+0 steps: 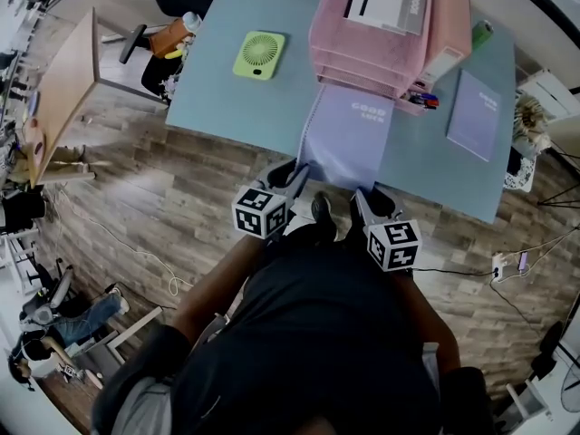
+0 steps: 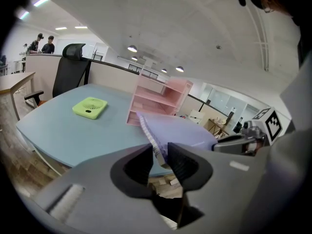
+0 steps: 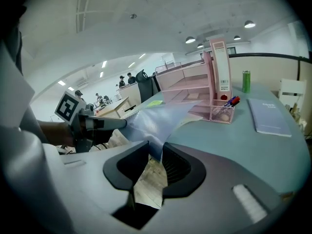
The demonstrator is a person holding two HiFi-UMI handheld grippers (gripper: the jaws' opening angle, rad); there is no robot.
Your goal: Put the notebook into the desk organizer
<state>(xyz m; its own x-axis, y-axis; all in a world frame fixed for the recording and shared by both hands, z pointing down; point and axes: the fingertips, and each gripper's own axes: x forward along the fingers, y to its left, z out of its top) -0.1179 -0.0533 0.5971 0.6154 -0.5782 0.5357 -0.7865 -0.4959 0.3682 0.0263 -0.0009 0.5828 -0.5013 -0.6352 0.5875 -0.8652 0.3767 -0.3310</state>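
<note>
- A green fan lies flat on the blue table, well apart from everything else. The table's far left corner runs out of the head view.
- The left gripper has its jaws nearly closed on the near left corner of the lavender notebook. In its own view the spiral-bound edge runs between the pads. From above, the page edge hides the fingertips.
- The notebook is held at both near corners and slopes up from the table. Its near edge hangs out past the table's front edge, and its far edge reaches the lowest tray of the pink desk organizer. I cannot tell whether it touches that tray.
- The right gripper pinches the near right corner. In its own view the jaws are narrowly apart, with the cover bent between them.
- The person's torso hides both hands and the gripper handles in the head view.
- The organizer's top is cut off by the frame. The papers in it are too small to read.
- A mesh pen basket sits against the organizer's right side.
- A second notebook lies flat further right.
- A green can stands behind it.
</note>
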